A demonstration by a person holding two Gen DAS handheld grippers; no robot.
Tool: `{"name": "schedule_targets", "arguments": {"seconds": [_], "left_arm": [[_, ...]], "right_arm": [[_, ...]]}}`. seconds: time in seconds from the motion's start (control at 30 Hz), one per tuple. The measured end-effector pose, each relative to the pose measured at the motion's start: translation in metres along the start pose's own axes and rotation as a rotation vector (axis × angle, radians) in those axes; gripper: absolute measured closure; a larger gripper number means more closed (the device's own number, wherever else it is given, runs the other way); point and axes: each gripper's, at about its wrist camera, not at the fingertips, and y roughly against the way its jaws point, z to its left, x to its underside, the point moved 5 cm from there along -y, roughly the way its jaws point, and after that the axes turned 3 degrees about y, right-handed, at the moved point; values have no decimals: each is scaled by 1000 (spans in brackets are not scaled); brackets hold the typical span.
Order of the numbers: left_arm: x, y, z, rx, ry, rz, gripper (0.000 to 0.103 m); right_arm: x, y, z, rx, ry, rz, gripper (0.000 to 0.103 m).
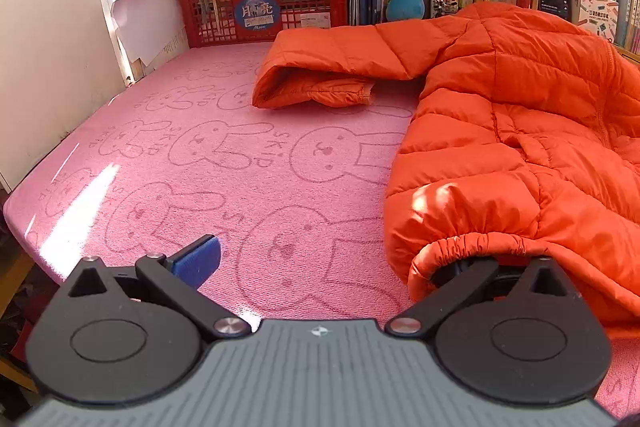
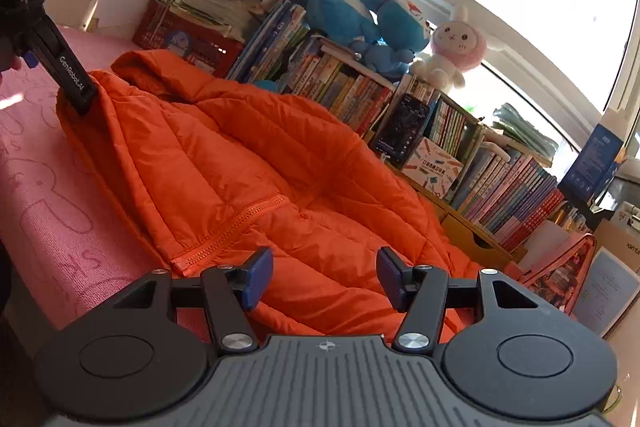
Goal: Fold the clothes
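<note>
The orange jacket lies spread on the pink counter, 1 sleeve doubled toward 10 o'clock; most folding looks left. The left tool gapes wide, its right finger under the hem. The right tool hovers wide.

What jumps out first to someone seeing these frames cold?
The bright orange puffer jacket sprawled on the pink bunny-print mat, one sleeve folded out toward the red crate. Next, the left gripper, wide open with one finger tucked under the jacket's elastic hem, and the right gripper open over the zipper edge. Behind, plush toys sit atop a packed bookshelf.
</note>
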Motion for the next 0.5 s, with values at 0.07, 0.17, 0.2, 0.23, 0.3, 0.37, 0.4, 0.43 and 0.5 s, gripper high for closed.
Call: {"name": "schedule_targets", "arguments": {"seconds": [0.07, 0.17, 0.2, 0.23, 0.3, 0.37, 0.4, 0.43, 0.5], "left_arm": [[2, 0, 6, 30, 34, 15, 0], [1, 15, 9, 100, 71, 55, 0], [-3, 26, 5, 148, 50, 44, 0], [-7, 37, 1, 200, 24, 26, 0], [-16, 59, -8, 314, -18, -17, 0], [-25, 77, -16, 437, -33, -65, 0], [-29, 83, -21, 495, -30, -85, 0], [-32, 84, -27, 524, -21, -99, 0], [-36, 78, -39, 512, -11, -118, 0]], "right_arm": [[7, -4, -3, -49, -56, 38, 39], [16, -8, -8, -123, -139, 95, 38], [19, -10, -9, -148, -167, 114, 38], [22, -11, -11, -172, -194, 133, 38], [28, -14, -14, -221, -250, 171, 37], [34, -17, -17, -270, -305, 209, 36], [35, -18, -17, -309, -323, 220, 35], [33, -18, -16, -362, -331, 224, 32], [30, -14, -19, -471, -369, 211, 25]]}}
